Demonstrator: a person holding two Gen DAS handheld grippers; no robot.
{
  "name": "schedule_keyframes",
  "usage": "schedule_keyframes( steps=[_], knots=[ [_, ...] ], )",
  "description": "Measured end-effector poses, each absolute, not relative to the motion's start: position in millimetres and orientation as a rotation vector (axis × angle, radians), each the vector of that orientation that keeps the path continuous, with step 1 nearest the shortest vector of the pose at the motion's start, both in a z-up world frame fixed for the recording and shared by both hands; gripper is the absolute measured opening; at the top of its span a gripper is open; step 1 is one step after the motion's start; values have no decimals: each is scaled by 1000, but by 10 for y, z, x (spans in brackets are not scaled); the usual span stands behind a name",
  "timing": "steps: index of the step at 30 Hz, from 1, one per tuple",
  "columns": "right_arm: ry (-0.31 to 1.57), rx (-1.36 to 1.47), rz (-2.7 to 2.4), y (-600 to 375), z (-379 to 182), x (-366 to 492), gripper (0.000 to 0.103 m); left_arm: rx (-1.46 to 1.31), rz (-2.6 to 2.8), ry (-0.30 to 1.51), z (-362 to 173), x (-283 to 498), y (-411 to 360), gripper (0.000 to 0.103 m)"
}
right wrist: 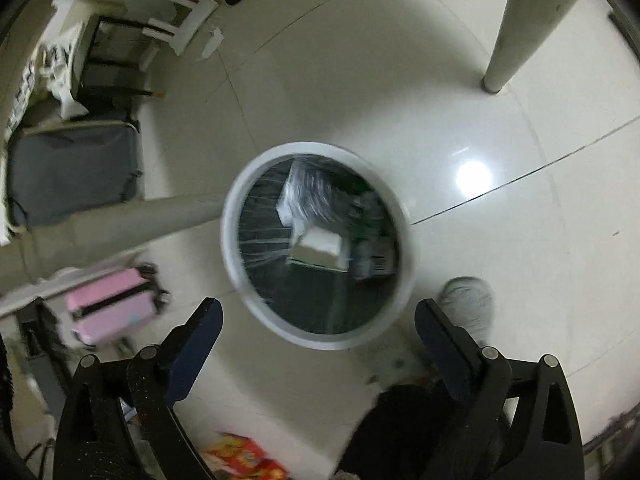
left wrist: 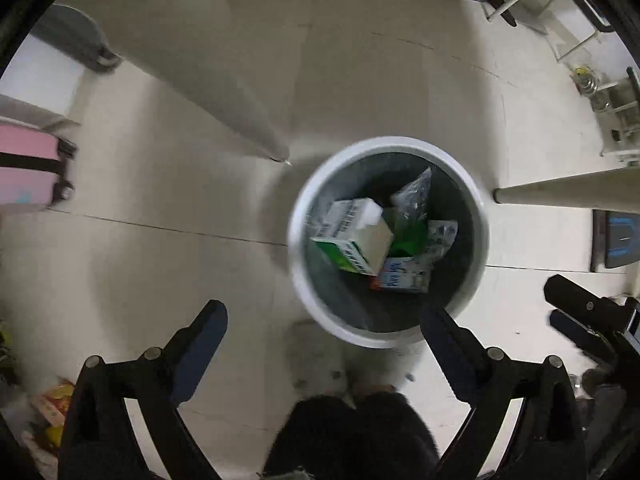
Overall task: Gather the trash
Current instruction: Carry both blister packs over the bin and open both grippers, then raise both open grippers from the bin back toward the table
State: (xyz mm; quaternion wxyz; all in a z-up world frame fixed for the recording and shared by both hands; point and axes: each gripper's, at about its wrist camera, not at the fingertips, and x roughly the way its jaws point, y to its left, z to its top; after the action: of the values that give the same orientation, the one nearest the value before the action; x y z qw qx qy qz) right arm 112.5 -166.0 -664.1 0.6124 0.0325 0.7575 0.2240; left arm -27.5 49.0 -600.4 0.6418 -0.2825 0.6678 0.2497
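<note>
**Both grippers spread empty above the waste bin**

Pale glossy floor tiles [left wrist: 400,80] with thin dark joints fill both wrist views, catching a bright spot of lamp glare in the right wrist view. On them stands a round white-rimmed waste bin with a dark liner [left wrist: 478,216], seen from nearly straight above. Inside it lies the collected trash: a white-and-green cardboard carton [left wrist: 356,236] tilted on top, a blue-and-white printed carton [left wrist: 404,276] beside it toward the lower rim, and a crinkled clear plastic bag [left wrist: 418,192] toward the upper rim. In the right wrist view the contents are motion-blurred, though the white-and-green carton shows there too.

The left gripper [left wrist: 324,320] hangs above the near edge of the bin with its black fingers spread wide and nothing between them. The right gripper [right wrist: 318,316] is likewise wide apart and empty, its gap over the bin's near rim; its black fingers also show at the right edge of the left wrist view.

Two pale cylindrical table legs [left wrist: 240,104] stand near the bin, one on each side. A pink hard-shell suitcase with a black band [left wrist: 28,168] stands well apart, at the left. A grey slipper [right wrist: 468,304] on the person's foot sits just beside the bin, and a dark trouser leg [left wrist: 352,436] fills the lower middle. A red-and-yellow printed pack [right wrist: 244,456] lies on the floor at the bottom edge.
</note>
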Motion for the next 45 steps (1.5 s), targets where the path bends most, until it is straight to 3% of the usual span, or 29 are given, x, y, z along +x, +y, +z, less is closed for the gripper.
schedule_keyframes(
  steps=[13, 38, 45],
  knots=[
    [1569, -367, 473, -1619, -5620, 816, 98, -555, 604, 1505, -5124, -411, 313, 99],
    [1440, -380, 612, -1788, -2408, 214, 98, -509, 547, 1348, -2524, -843, 11, 99],
    [1429, -299, 629, -1710, -1805, 307, 98, -454, 604, 1273, -2029, -712, 159, 99]
  ],
)
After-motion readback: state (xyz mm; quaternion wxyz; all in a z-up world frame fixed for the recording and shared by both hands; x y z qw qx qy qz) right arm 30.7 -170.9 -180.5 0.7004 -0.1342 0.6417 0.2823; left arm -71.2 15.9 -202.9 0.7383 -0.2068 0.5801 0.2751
